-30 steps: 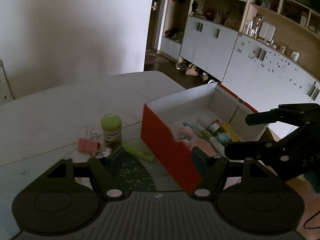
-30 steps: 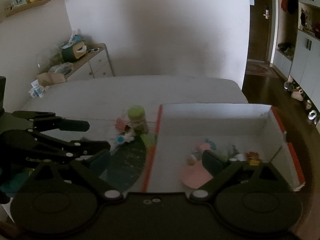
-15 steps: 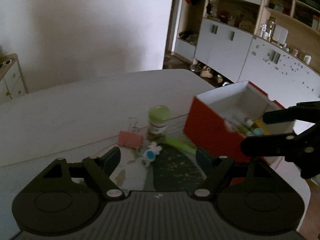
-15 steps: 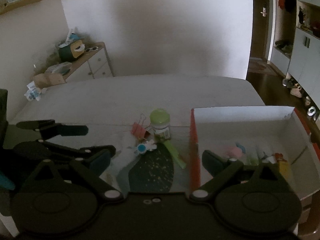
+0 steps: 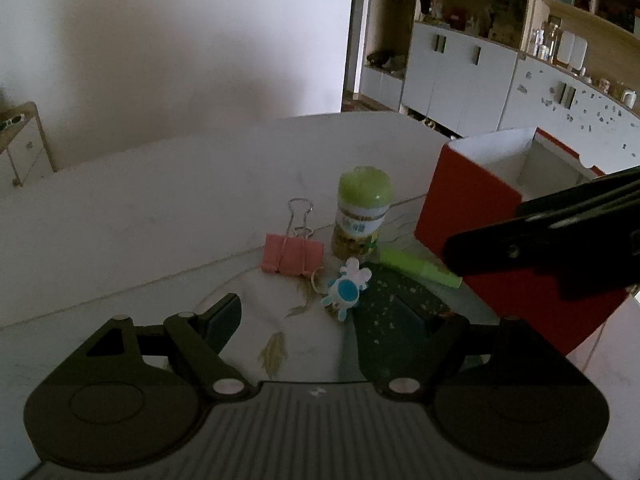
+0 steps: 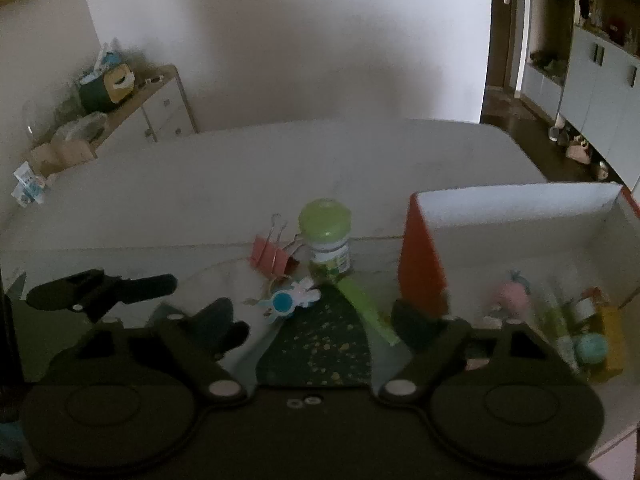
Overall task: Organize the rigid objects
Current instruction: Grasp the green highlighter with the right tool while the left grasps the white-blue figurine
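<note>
- The left gripper (image 5: 320, 320) hangs low over the desk with its jaws apart and nothing between them. The right gripper (image 6: 320, 316) is alongside, jaws also apart and empty.
- Just ahead of both lies a small white-and-blue figure keychain (image 5: 346, 289) on a dark green speckled oval mat (image 5: 394, 320). It lies flat and looks light, so jaws closing on it may pinch an edge and flick it away.
- Just beyond it, a pink metal binder clip (image 5: 292, 255) lies with its wire handles up. A green-lidded clear plastic jar (image 5: 362, 213) stands upright just beside it, and a lime green plastic stick (image 5: 418, 268) lies near the jar's foot, running toward the box.
- These four sit crowded together. Reaching for one could nudge the jar over, and I reckon it would roll on the white desk (image 5: 160, 200).
- The red cardboard box with white inside (image 5: 472, 208) stands just to the right, already holding several small items. The right gripper looks close to its near corner, so a careless swing might shove the box.
- The two grippers are near each other and could collide.
</note>
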Demonstrator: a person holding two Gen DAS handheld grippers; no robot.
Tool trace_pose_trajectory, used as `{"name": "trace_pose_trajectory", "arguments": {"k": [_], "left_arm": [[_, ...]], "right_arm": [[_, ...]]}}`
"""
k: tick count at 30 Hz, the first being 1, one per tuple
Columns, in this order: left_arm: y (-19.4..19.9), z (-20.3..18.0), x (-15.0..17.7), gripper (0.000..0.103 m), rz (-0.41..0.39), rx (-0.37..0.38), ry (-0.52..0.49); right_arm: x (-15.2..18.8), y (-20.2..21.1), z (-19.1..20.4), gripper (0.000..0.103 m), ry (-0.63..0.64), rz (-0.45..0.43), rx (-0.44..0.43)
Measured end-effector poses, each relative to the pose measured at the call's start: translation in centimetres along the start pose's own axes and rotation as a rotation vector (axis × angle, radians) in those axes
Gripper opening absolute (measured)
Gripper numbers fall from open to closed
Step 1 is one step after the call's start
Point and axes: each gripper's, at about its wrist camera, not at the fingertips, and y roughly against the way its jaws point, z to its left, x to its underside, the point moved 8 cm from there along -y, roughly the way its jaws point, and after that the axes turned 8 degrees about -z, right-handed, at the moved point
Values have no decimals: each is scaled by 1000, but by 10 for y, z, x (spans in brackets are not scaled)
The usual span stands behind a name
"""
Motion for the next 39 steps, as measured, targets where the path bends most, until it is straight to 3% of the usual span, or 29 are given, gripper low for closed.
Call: {"name": "trace_pose_trajectory", "arguments": {"k": [21, 26, 29, 31, 39], "left_arm": [[-42, 1, 16, 82, 19, 22, 10], [-49, 3, 16, 81, 25, 22, 13], [-52, 2, 16, 70, 31, 33, 7], [-55, 1, 16, 64, 34, 37, 3], [-61, -1, 15, 46, 35, 58, -17]], "right_arm": [[19, -79, -2, 46, 68, 109, 211], [19, -92, -5, 44, 96, 121, 245], [17, -97, -6, 43, 110, 121, 244], [16, -99, -7, 34, 113, 135, 229], [20, -106, -12, 18, 101, 169, 181]]}}
